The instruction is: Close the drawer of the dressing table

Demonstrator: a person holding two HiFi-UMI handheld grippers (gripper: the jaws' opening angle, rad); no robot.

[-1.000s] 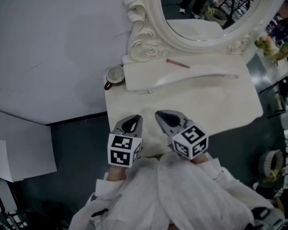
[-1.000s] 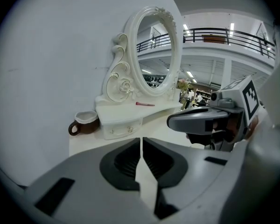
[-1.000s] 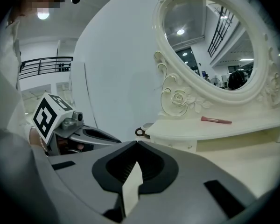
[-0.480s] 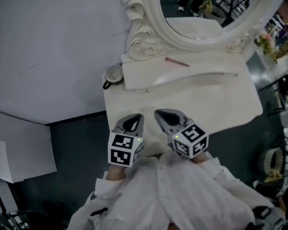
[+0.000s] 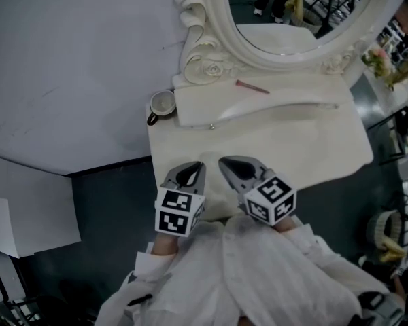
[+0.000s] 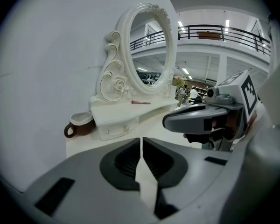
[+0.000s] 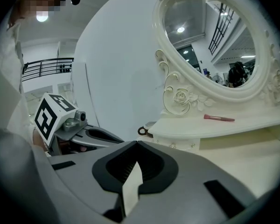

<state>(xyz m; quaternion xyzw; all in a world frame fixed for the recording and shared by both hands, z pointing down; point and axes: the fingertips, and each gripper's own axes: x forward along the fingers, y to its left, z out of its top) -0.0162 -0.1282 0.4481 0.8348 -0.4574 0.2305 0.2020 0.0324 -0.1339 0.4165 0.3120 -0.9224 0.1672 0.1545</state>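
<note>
The left gripper and right gripper, fingers pressed together, empty, over the desk edge; drawer hidden below them: push squarely, evenly.

A plain pale wall met a dark floor (a railed balcony under strip lights rose farther off).
</note>
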